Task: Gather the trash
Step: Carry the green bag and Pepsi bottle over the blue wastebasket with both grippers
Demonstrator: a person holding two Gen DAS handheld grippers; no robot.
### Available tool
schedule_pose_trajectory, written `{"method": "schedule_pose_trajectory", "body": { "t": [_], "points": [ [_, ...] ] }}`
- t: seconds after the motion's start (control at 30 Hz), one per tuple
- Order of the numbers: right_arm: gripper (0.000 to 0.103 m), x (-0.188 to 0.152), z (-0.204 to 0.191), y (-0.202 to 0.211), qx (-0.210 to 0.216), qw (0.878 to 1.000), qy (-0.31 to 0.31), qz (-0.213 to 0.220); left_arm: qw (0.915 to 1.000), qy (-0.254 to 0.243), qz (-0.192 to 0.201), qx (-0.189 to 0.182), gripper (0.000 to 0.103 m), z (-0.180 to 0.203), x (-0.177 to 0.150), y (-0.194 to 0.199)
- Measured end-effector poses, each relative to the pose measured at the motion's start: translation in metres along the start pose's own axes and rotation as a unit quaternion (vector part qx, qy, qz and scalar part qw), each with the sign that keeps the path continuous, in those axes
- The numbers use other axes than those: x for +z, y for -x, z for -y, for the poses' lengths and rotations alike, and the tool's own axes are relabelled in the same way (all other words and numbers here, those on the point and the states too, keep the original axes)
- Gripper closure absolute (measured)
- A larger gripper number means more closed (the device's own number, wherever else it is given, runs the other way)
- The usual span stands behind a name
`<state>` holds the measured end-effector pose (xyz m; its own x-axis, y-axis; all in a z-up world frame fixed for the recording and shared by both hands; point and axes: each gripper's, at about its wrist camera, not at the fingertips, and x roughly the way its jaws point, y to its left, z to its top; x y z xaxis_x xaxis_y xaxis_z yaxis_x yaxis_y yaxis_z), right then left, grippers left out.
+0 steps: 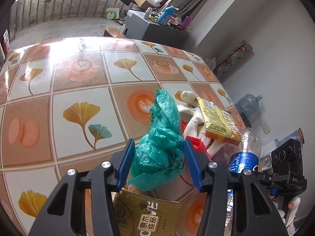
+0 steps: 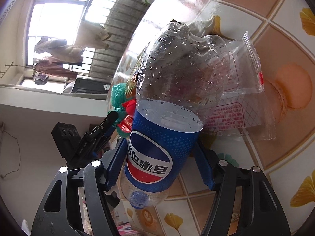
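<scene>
A crumpled green plastic bag (image 1: 161, 137) stands on the tiled tablecloth, and my left gripper (image 1: 159, 143) is shut on it, blue pads against both its sides. Beside it lie a red wrapper (image 1: 195, 140), a white cloth (image 1: 192, 116) and a yellow snack packet (image 1: 216, 120). A gold packet (image 1: 149, 216) lies under the left gripper. My right gripper (image 2: 160, 141) is shut on a dented clear cola bottle (image 2: 177, 74), gripping its blue label with the cap end toward the camera. The bottle (image 1: 246, 155) also shows at the table's right edge. A clear wrapper (image 2: 244, 90) lies behind it.
The table (image 1: 78, 82) stretches bare of objects to the left and far side. Beyond it stand a grey cabinet (image 1: 141, 25) loaded with bottles, a water jug (image 1: 249, 104) on the floor by the wall, and a balcony railing (image 1: 65, 4).
</scene>
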<state>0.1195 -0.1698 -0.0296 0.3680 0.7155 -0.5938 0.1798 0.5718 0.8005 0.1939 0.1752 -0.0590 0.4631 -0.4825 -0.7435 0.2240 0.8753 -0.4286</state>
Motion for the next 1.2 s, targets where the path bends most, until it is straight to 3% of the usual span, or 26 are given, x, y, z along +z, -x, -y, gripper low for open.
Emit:
{"method": "schedule_pose_trajectory", "body": {
  "t": [0.37,0.77,1.2],
  "points": [
    [0.043,-0.005,0.0,0.019,0.015,1.0,0.012,0.018,0.9989,0.0,0.047,0.004,0.055,0.006,0.015,0.033],
    [0.043,-0.009,-0.009,0.052,0.04,0.997,0.045,0.057,0.995,-0.024,0.093,-0.028,0.055,0.034,0.033,0.067],
    [0.043,-0.026,0.019,0.072,0.079,0.991,0.034,0.1,0.9909,-0.071,0.091,-0.07,0.055,0.091,0.043,0.064]
  ]
}}
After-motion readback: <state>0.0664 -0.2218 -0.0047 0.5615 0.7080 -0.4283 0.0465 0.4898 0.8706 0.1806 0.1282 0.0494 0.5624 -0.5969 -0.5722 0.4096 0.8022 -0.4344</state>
